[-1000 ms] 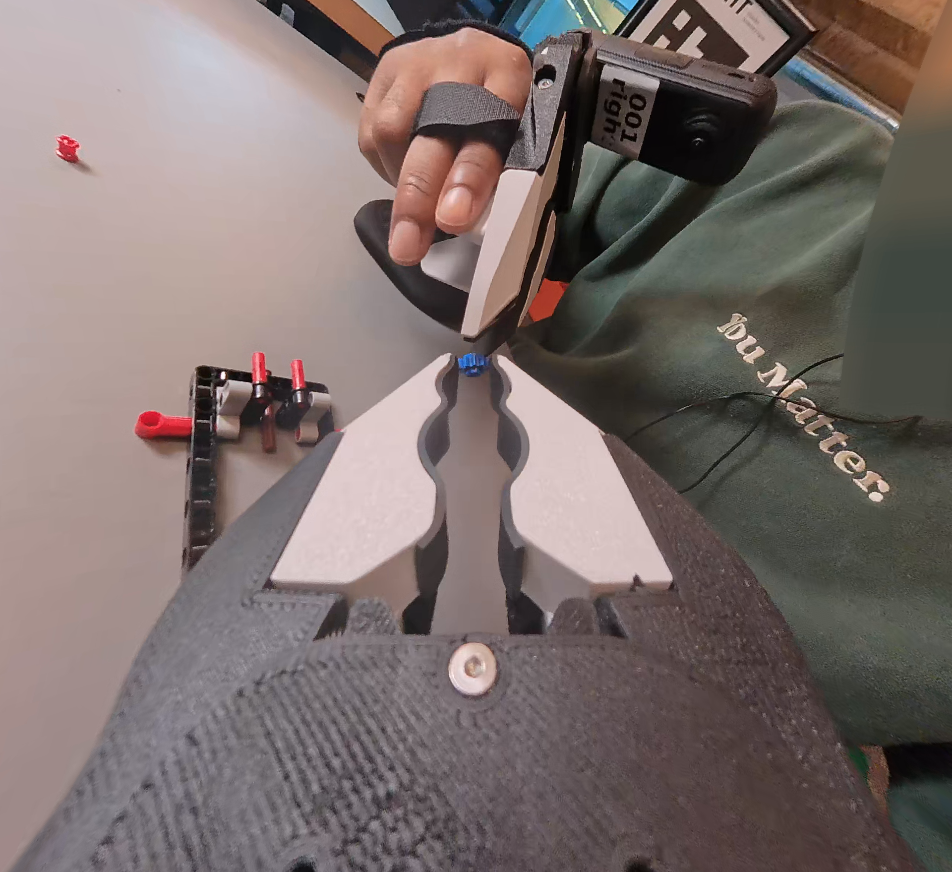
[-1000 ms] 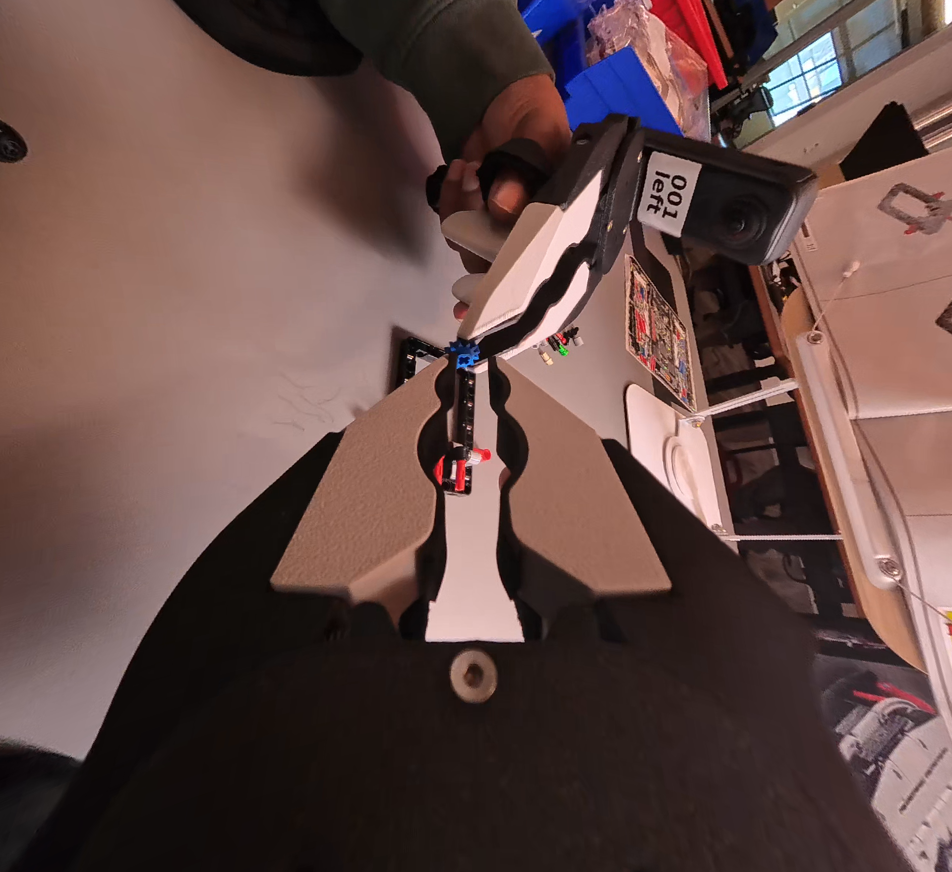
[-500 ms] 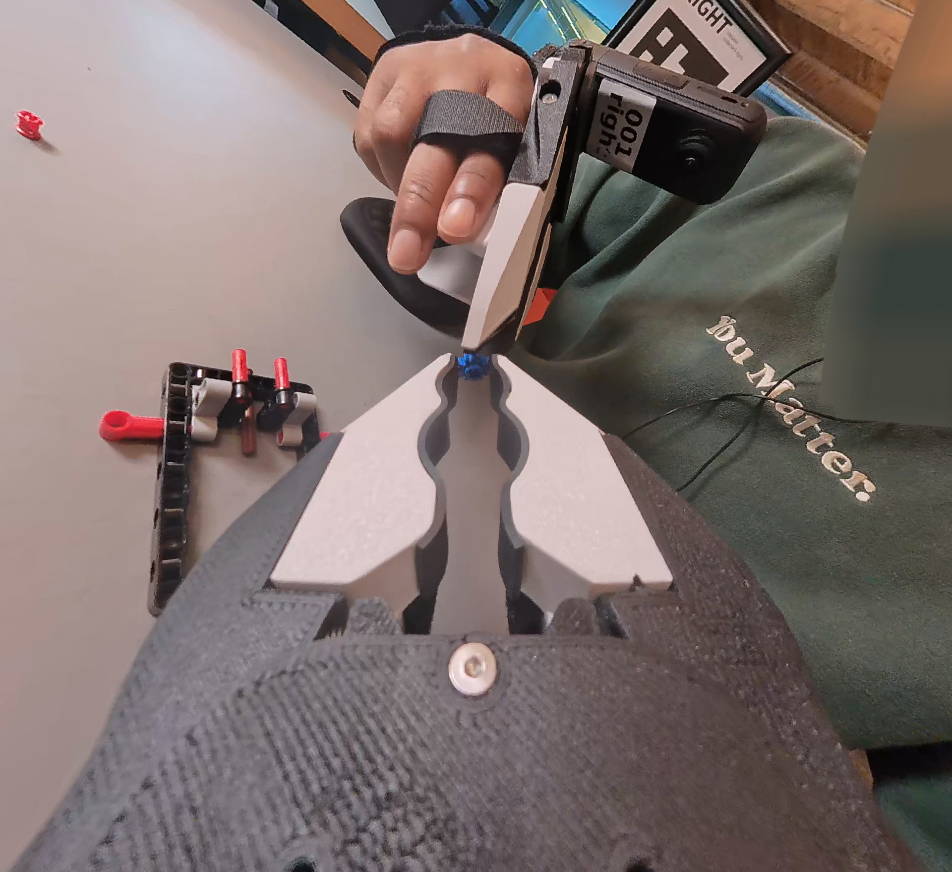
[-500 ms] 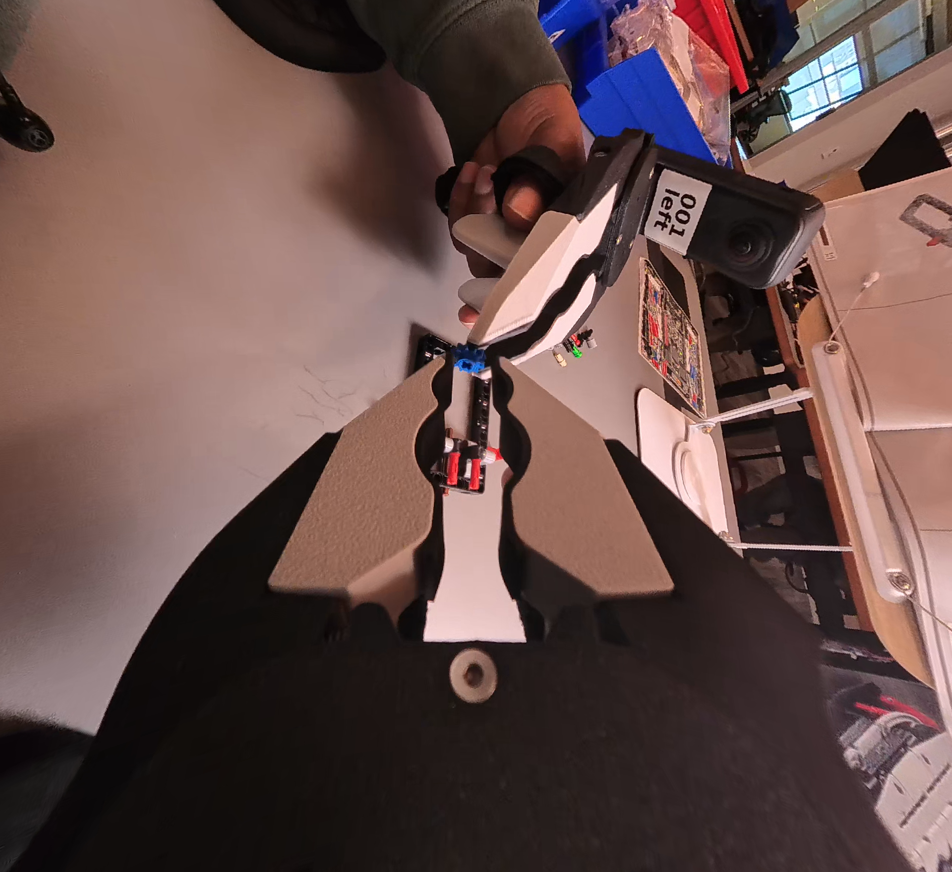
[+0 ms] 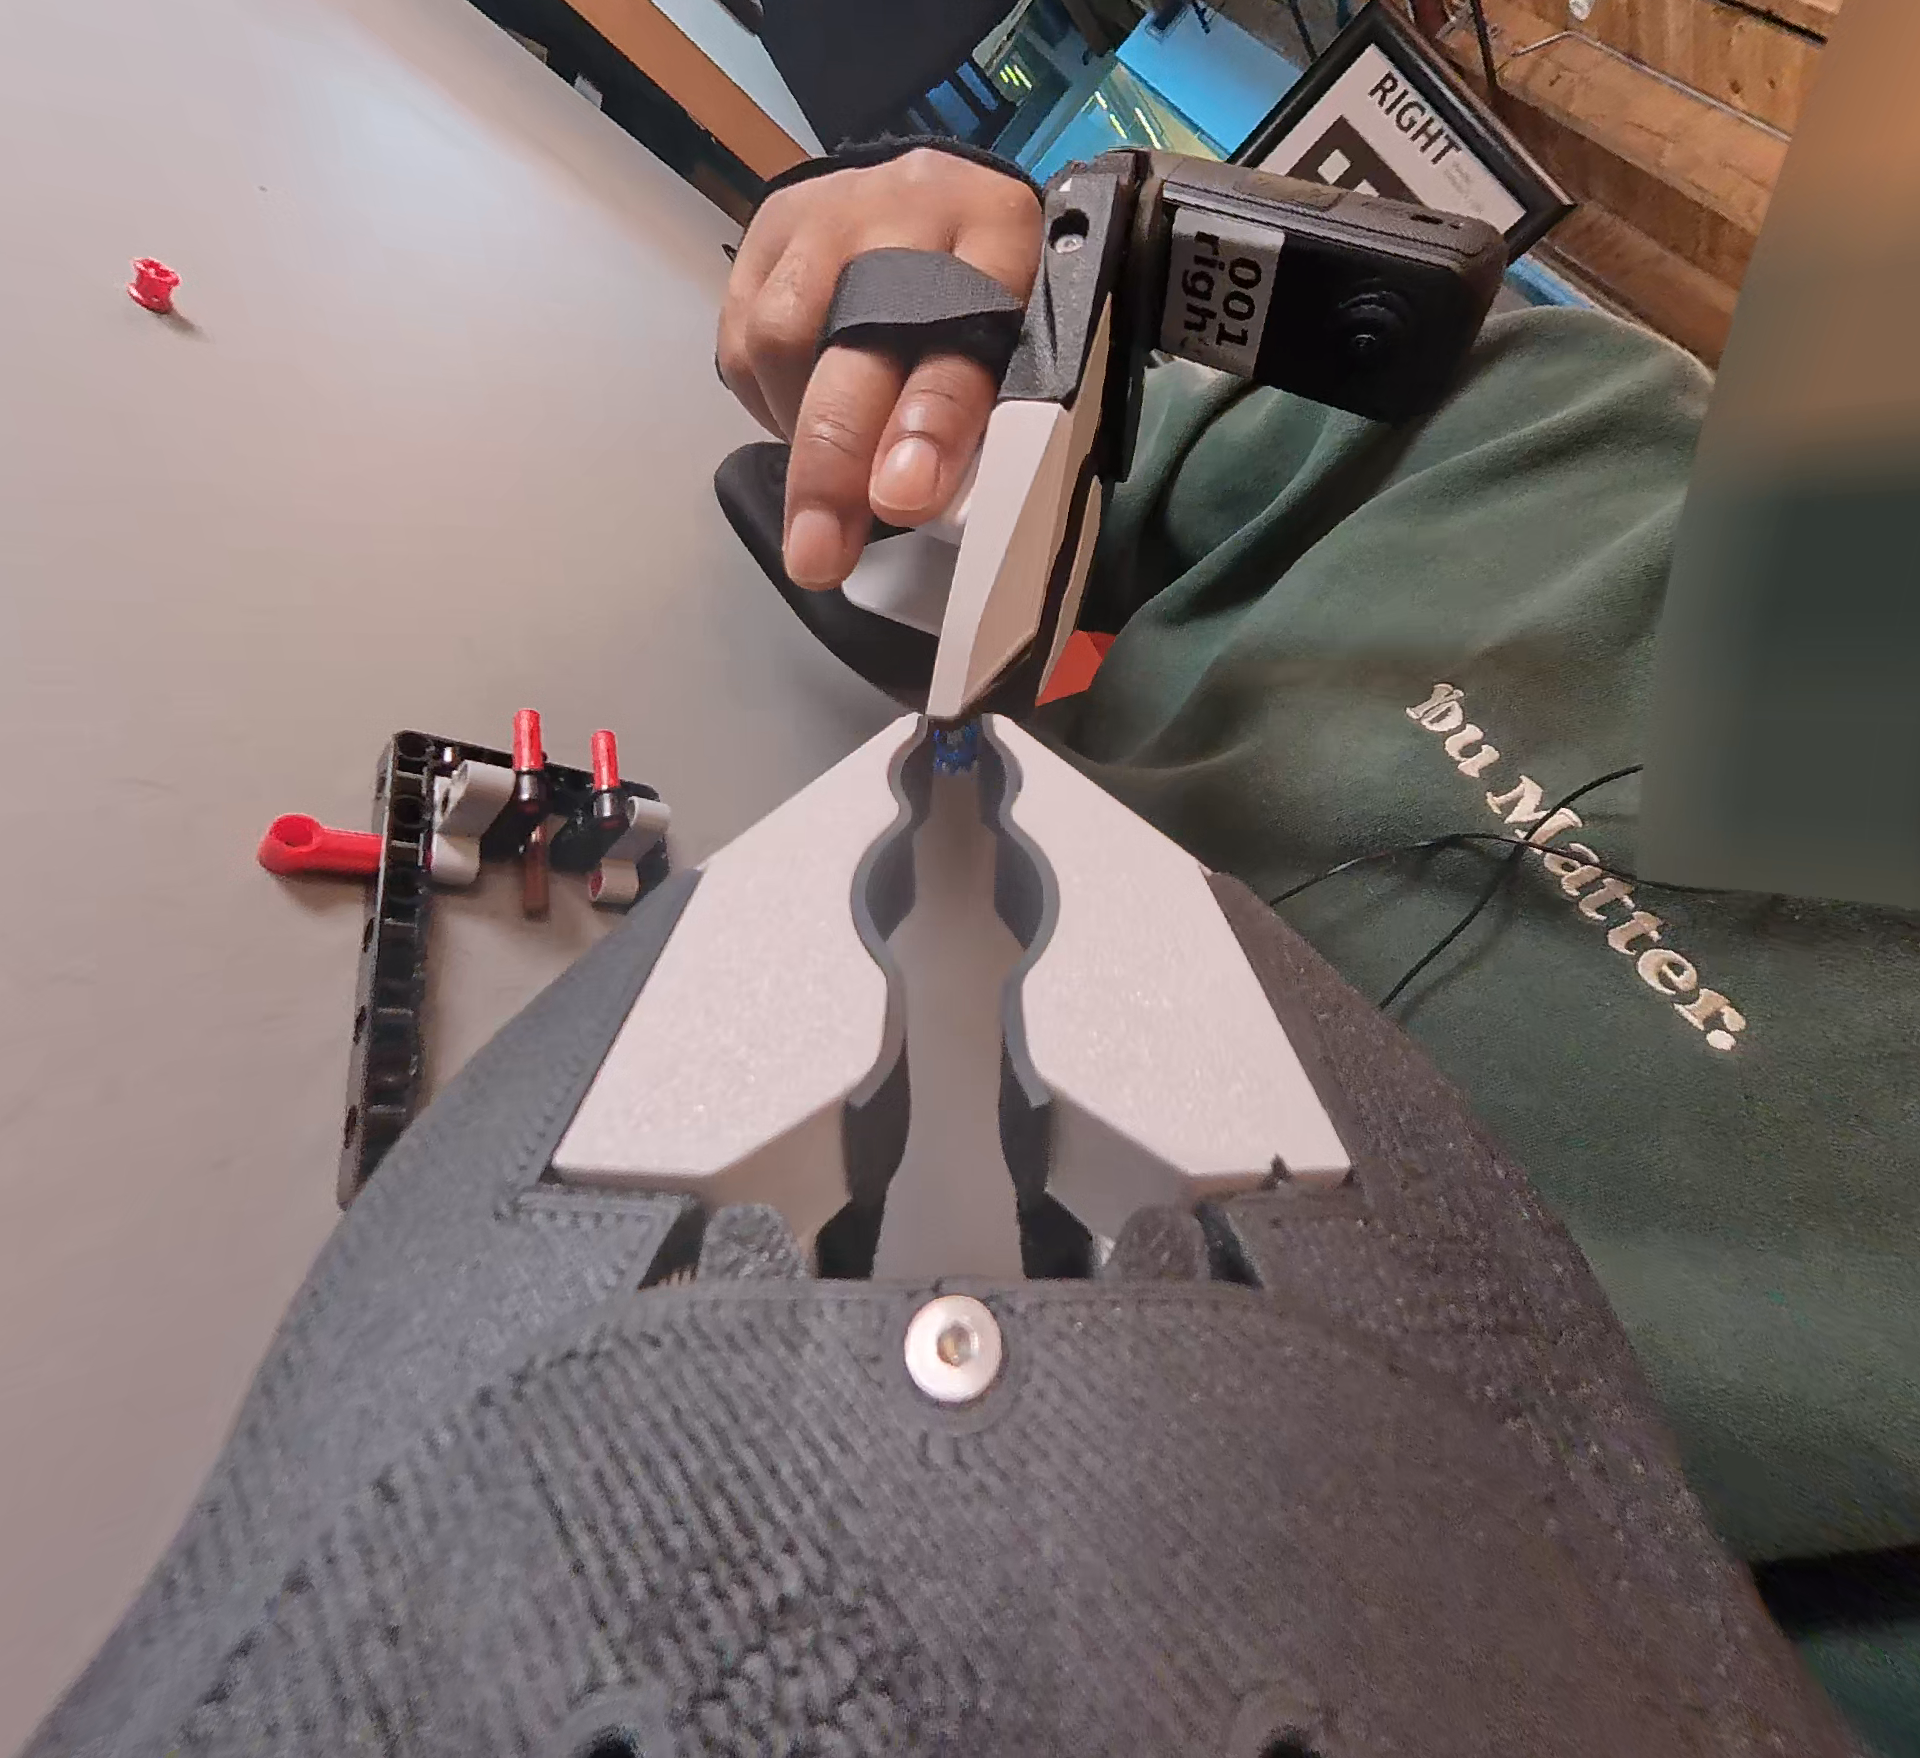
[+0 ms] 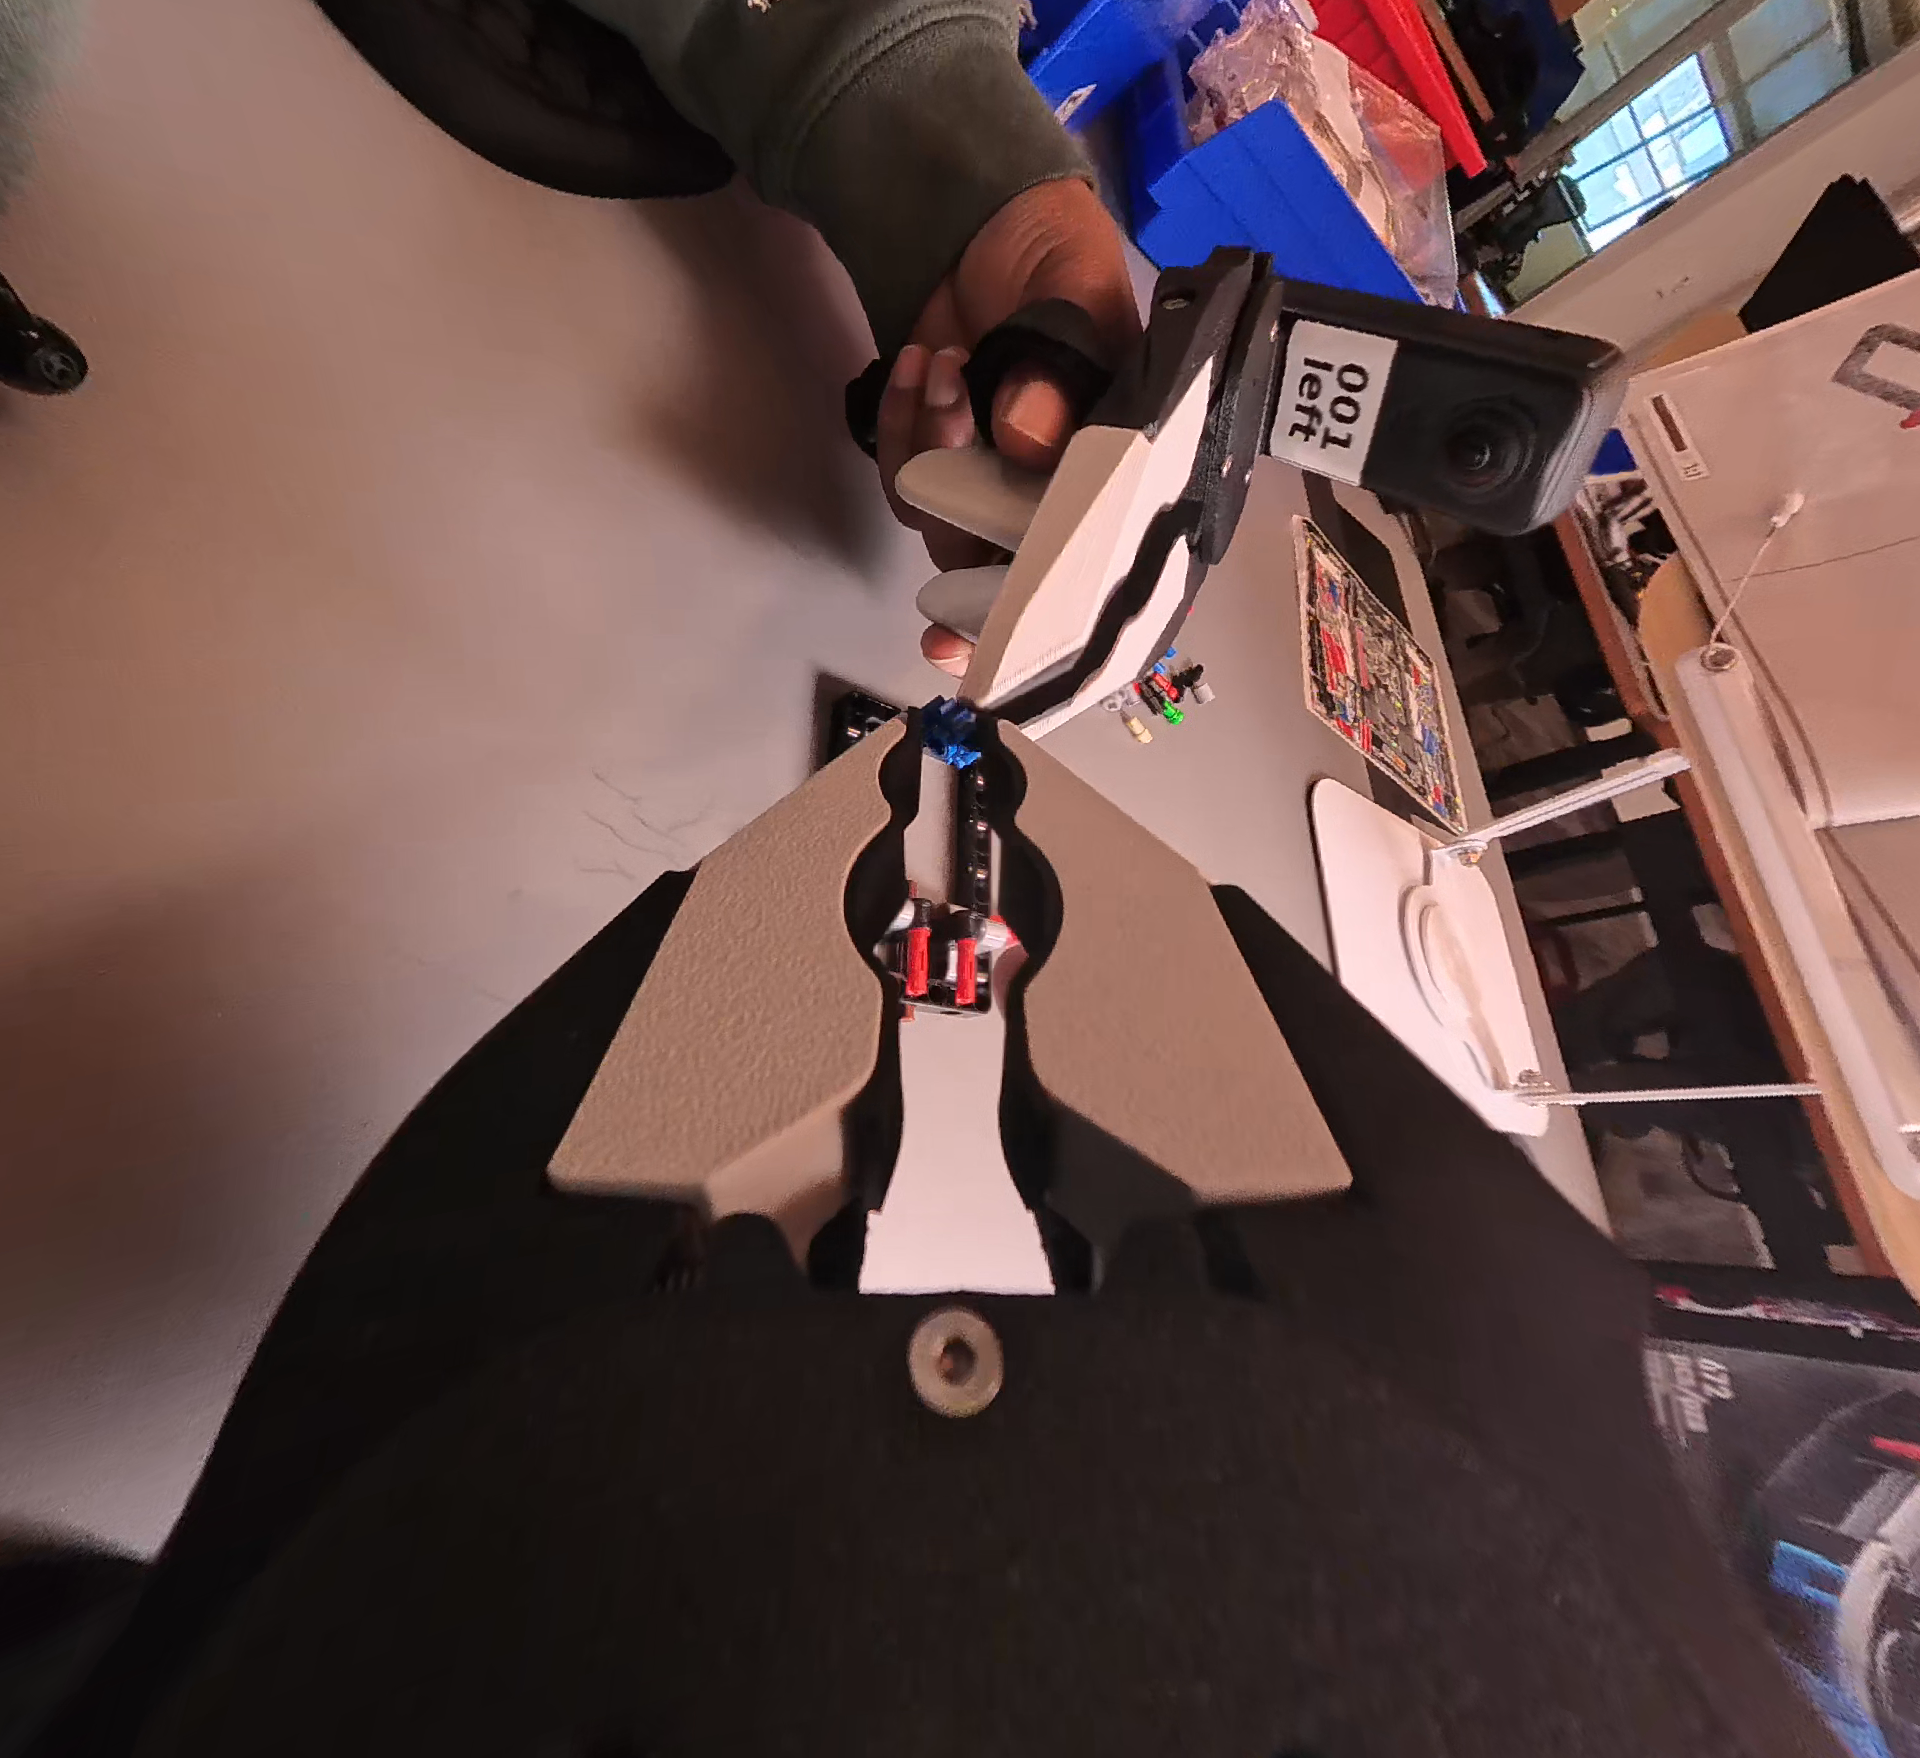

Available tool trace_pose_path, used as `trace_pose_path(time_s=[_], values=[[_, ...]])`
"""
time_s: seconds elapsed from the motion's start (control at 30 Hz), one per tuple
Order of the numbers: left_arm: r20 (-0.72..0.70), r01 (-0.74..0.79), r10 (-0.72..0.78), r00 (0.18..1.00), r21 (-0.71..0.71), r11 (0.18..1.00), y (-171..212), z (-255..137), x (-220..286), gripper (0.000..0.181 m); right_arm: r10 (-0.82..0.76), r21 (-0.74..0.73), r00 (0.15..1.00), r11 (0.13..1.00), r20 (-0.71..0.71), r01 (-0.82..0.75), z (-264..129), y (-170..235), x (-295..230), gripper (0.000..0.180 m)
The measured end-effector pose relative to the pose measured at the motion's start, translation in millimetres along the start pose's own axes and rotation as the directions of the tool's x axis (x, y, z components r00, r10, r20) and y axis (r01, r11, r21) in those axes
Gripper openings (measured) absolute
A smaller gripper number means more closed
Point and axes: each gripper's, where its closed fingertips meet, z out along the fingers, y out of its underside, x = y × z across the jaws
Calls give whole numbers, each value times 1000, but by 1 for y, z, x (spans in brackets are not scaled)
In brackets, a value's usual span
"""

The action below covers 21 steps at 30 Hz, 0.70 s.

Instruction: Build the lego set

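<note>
One small blue gear (image 5: pixel 951 752) sits pinched at the very tips of the left gripper (image 5: pixel 953 740), held above the table (image 5: pixel 312 461); its teeth show as a bright blue toothed lump between the narrow tips. In the right wrist view the same blue piece (image 6: pixel 948 734) lies between the tips of the right gripper (image 6: pixel 951 737) as well, so both grippers close on it, tip to tip, their fingers set narrow around it. Whether it is one piece or two pressed together cannot be told.

Below and to the left of the left gripper's fingers lies one black L-shaped frame (image 5: pixel 400 960) flat on the table. It carries two upright red pins (image 5: pixel 527 744), light grey connectors (image 5: pixel 457 820) and one brown axle (image 5: pixel 536 877), with one red piece (image 5: pixel 312 844) sticking out of its far side. From the right gripper the frame (image 6: pixel 971 851) shows through the gap between the fingers. One loose red bush (image 5: pixel 154 283) lies alone, well away to the upper left.

Beyond the left gripper's tips, in the right wrist view, a small cluster of loose pins (image 6: pixel 1158 695) in mixed colours lies on the table, and farther on a printed sheet (image 6: pixel 1371 669). Blue bins (image 6: pixel 1247 170) stand behind, one holding clear plastic bags (image 6: pixel 1278 67). A person's hand (image 5: pixel 883 378) in a green sleeve grips each tool.
</note>
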Motion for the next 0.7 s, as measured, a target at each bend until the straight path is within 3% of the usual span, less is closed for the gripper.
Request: trace_pose_path(time_s=[0.03,0.23,0.43,0.7], values=[[-8,3,-3,1000,7,1000,-1,-1,1,9,13,1,1000,1000,6,-13,-1,1,0,8],[-17,15,-15,1000,14,1000,-3,-4,4,26,70,35,995,997,76,-73,-6,-4,-2,8],[-64,0,-2,998,-43,999,7,7,14,13,47,46,983,997,179,-56,-3,-14,-3,8],[-45,-6,4,999,-35,999,6,5,11,13,34,10,963,999,268,-38,-2,-11,-8,8]])
